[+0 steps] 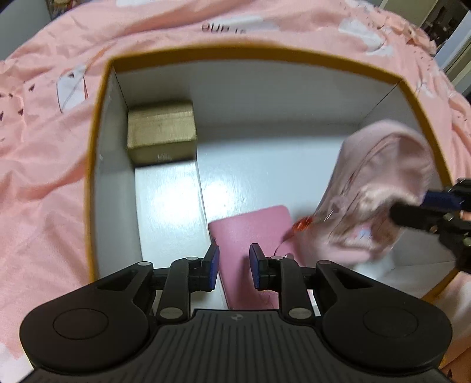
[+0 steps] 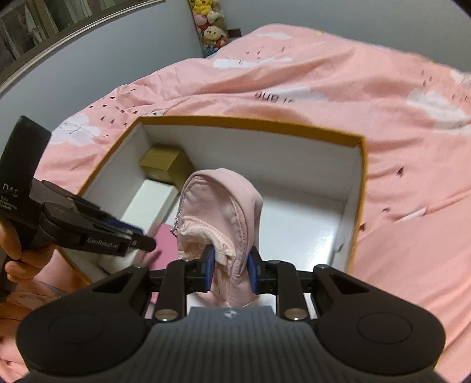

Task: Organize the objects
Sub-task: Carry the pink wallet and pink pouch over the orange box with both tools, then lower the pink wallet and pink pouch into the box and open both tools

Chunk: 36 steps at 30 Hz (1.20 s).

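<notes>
1. The right claw (image 2: 229,269) is clenched on a soft pink pouch (image 2: 222,212), its two blue-padded fingers (image 2: 208,272) pinching the pouch's open, zippered edge from both sides.
2. The pouch stands up in front of that claw and hangs over the inside of an open box (image 2: 360,165) with white walls and a mustard-yellow rim; whether its bottom touches the box floor cannot be told.
3. In the left wrist view the same pouch (image 1: 379,188) is blurred, off to the right of the left claw (image 1: 234,266), with the right claw (image 1: 432,212) reaching in from the right edge.
4. The left claw is released: its fingers (image 1: 212,266) stand apart with nothing between them, low over the near part of the box (image 1: 97,153).
5. Just ahead of and below the left claw a flat pink wallet (image 1: 250,229) lies on the box floor, with a small red charm (image 1: 301,225) at its right, between it and the pouch.
6. Ahead of the left claw and to its left, a small gold box (image 1: 161,134) sits in the far left corner, and a white box (image 1: 167,212) lies just in front of it along the left wall.
7. The open box rests on a pink bedspread (image 2: 382,97) that surrounds it on all sides.
8. In the right wrist view the left claw (image 2: 141,240) shows at the left, held by a bare hand (image 2: 17,259); plush toys (image 2: 210,26) sit far beyond the bed.
</notes>
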Each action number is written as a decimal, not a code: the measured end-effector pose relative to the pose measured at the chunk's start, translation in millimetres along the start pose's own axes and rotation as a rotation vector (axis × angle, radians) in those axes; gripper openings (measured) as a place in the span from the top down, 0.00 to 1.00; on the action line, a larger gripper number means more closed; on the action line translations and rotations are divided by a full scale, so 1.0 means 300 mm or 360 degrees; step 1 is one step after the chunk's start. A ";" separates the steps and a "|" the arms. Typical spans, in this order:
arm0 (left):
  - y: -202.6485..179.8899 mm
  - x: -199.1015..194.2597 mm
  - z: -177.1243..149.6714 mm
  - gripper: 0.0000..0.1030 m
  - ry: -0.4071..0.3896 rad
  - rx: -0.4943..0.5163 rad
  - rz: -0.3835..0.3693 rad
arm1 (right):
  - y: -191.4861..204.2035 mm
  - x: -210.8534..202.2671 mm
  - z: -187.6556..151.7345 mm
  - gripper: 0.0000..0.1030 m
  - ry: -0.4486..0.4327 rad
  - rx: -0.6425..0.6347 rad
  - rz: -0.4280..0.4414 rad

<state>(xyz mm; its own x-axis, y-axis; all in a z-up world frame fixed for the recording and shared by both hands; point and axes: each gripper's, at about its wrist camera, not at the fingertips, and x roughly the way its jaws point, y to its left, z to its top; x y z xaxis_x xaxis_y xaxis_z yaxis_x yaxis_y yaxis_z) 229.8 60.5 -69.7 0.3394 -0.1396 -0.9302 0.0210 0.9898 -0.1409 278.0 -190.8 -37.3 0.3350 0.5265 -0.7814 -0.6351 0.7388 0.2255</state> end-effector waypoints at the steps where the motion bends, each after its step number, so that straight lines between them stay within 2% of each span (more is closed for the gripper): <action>1: 0.004 -0.023 -0.004 0.75 -0.0038 0.0006 -0.0004 | -0.004 0.003 0.005 0.76 0.0023 0.0022 0.0036; 6: 0.027 -0.163 -0.027 0.76 -0.0282 0.0029 0.0017 | 0.022 0.013 0.039 0.76 0.0132 0.0009 0.0182; 8: 0.019 -0.200 -0.021 0.75 -0.0346 0.0024 0.0019 | 0.039 0.028 0.060 0.76 0.0197 0.0005 0.0249; 11: -0.034 -0.189 0.039 0.76 -0.0395 0.0013 0.0005 | 0.059 0.073 0.094 0.76 0.0298 0.0019 0.0334; 17: -0.023 -0.177 0.023 0.76 -0.0400 0.0006 -0.0010 | 0.059 0.195 0.129 0.76 0.0513 0.0118 0.0414; 21: -0.017 -0.166 0.014 0.76 -0.0383 0.0003 -0.0024 | 0.042 0.253 0.132 0.76 0.0587 0.0199 0.0434; 25: -0.020 -0.135 0.013 0.76 -0.0355 0.0019 -0.0013 | 0.040 0.280 0.127 0.76 0.0609 0.0220 0.0438; 29: -0.025 -0.110 0.015 0.75 -0.0340 0.0035 -0.0008 | 0.045 0.315 0.107 0.76 0.0636 0.0183 0.0381; 36: -0.029 -0.085 0.015 0.76 -0.0309 0.0038 0.0006 | 0.053 0.338 0.079 0.75 0.0586 0.0143 0.0364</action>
<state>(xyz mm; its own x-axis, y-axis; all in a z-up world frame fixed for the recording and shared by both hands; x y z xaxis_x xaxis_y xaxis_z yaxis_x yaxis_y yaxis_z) 225.2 55.6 -43.3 0.5147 -0.1304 -0.8474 0.0412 0.9910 -0.1275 318.4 -115.7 -99.2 -0.0874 0.5076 -0.8571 -0.5958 0.6629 0.4534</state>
